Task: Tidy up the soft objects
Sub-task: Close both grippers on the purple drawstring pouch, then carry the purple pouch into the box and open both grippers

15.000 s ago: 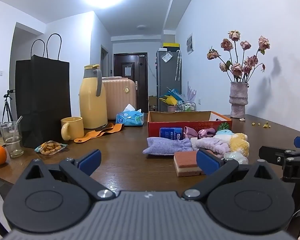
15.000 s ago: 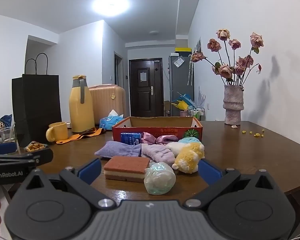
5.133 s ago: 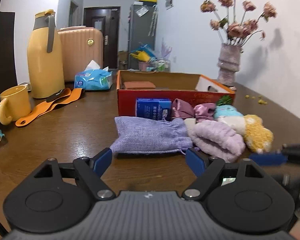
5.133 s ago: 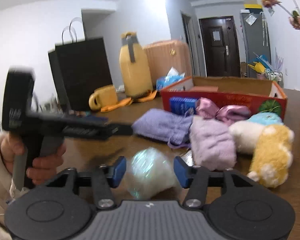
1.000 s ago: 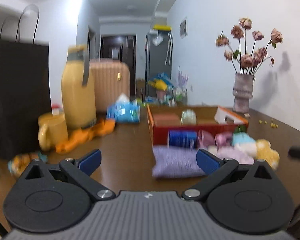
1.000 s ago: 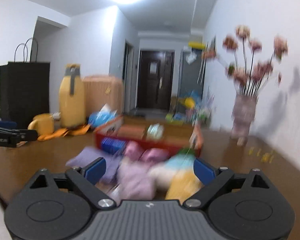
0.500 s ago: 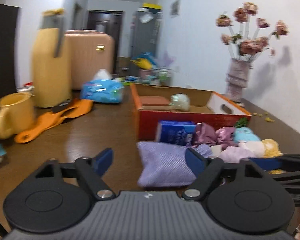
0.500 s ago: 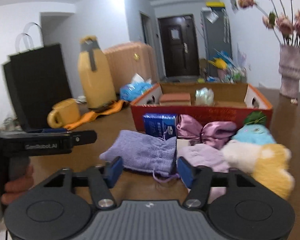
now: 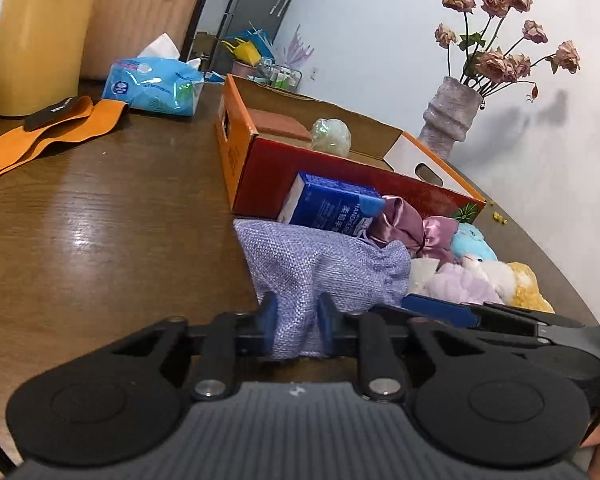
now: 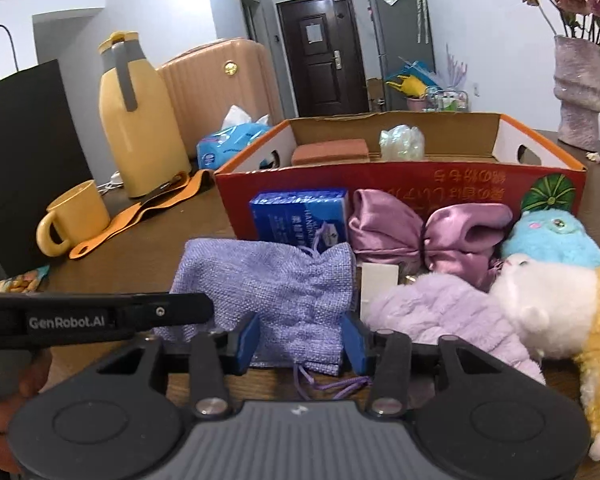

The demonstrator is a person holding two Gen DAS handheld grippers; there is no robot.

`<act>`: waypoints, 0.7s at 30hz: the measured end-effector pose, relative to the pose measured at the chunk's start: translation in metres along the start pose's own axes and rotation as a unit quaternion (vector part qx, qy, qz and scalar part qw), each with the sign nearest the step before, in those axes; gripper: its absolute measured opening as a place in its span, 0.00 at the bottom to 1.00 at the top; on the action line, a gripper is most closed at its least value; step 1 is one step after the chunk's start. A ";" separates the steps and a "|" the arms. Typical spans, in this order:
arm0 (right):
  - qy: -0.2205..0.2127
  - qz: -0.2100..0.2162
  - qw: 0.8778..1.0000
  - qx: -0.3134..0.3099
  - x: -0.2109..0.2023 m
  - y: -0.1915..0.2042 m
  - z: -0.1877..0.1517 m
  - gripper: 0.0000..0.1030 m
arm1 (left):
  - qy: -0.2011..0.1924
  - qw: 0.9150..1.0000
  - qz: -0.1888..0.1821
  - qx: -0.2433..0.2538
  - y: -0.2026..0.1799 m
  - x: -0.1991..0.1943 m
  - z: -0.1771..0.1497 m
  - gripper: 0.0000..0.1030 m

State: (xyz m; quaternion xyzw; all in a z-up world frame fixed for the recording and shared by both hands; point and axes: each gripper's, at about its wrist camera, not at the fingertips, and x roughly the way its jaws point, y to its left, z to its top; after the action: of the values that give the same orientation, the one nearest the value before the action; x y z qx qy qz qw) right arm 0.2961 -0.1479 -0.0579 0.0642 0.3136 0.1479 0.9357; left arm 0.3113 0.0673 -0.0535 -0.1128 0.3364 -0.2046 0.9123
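A lilac woven drawstring pouch [image 9: 320, 264] lies on the brown table before the red cardboard box [image 9: 340, 168]. My left gripper [image 9: 296, 326] is shut on the pouch's near edge. My right gripper [image 10: 302, 340] has closed on the pouch [image 10: 272, 280] at its cord end. Beside it lie a purple satin bow [image 10: 424, 228], a lilac fluffy piece [image 10: 440, 320], a blue plush [image 10: 552, 236], a white and yellow plush [image 10: 560, 312] and a blue tissue pack [image 10: 300, 216]. In the box sit a brick-coloured sponge [image 10: 332, 152] and a pale wrapped ball [image 10: 402, 142].
A yellow jug [image 10: 138, 120], a yellow mug [image 10: 74, 216], an orange strap [image 10: 140, 208], a blue tissue packet [image 9: 152, 86] and a black paper bag [image 10: 24, 152] stand on the left. A vase of dried roses [image 9: 450, 120] stands at the back right.
Both grippers have moved forward and down onto the lilac pouch and closed on it, the left tighter than the right. Earlier the brick-coloured sponge and the wrapped ball went into the box.
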 end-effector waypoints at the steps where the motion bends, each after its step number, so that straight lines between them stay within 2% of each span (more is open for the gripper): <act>1: 0.003 0.002 1.000 -0.004 -0.002 0.001 -0.001 0.18 | -0.001 1.000 0.002 0.001 -0.001 -0.004 -0.002 0.13; 4: 0.011 0.019 1.000 -0.022 -0.017 0.005 -0.008 0.16 | 0.003 1.000 -0.003 -0.008 -0.005 -0.022 -0.011 0.11; 10: 0.042 0.043 0.996 -0.068 -0.082 0.011 -0.046 0.15 | 0.024 0.999 -0.023 -0.003 -0.029 -0.058 -0.050 0.11; 14: 0.040 0.078 0.996 -0.004 -0.118 -0.008 -0.066 0.19 | 0.026 0.999 -0.028 -0.004 -0.045 -0.072 -0.064 0.15; 16: 0.008 0.071 0.997 0.017 -0.132 -0.016 -0.069 0.21 | 0.019 1.000 -0.021 0.003 -0.050 -0.077 -0.065 0.27; 17: -0.011 0.064 0.998 0.027 -0.135 -0.019 -0.068 0.31 | 0.011 1.000 -0.020 0.007 -0.051 -0.081 -0.065 0.36; 18: -0.030 0.058 0.997 0.038 -0.138 -0.023 -0.068 0.40 | 0.007 1.000 -0.020 0.009 -0.051 -0.084 -0.064 0.40; 19: -0.042 0.053 0.997 0.047 -0.137 -0.025 -0.067 0.62 | 0.007 1.000 -0.017 0.011 -0.051 -0.084 -0.065 0.40; 20: -0.052 0.050 0.996 0.054 -0.135 -0.027 -0.067 0.74 | 0.010 1.000 -0.011 0.012 -0.051 -0.085 -0.066 0.40; 21: -0.057 0.052 0.996 0.053 -0.131 -0.028 -0.066 0.73 | 0.012 1.000 -0.006 0.011 -0.051 -0.084 -0.067 0.40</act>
State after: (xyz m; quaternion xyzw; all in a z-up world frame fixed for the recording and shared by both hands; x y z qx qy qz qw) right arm 0.1631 -0.2142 -0.0420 0.1385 0.2633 0.1759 0.9384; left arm 0.1934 0.0554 -0.0386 -0.1022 0.3448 -0.2147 0.9081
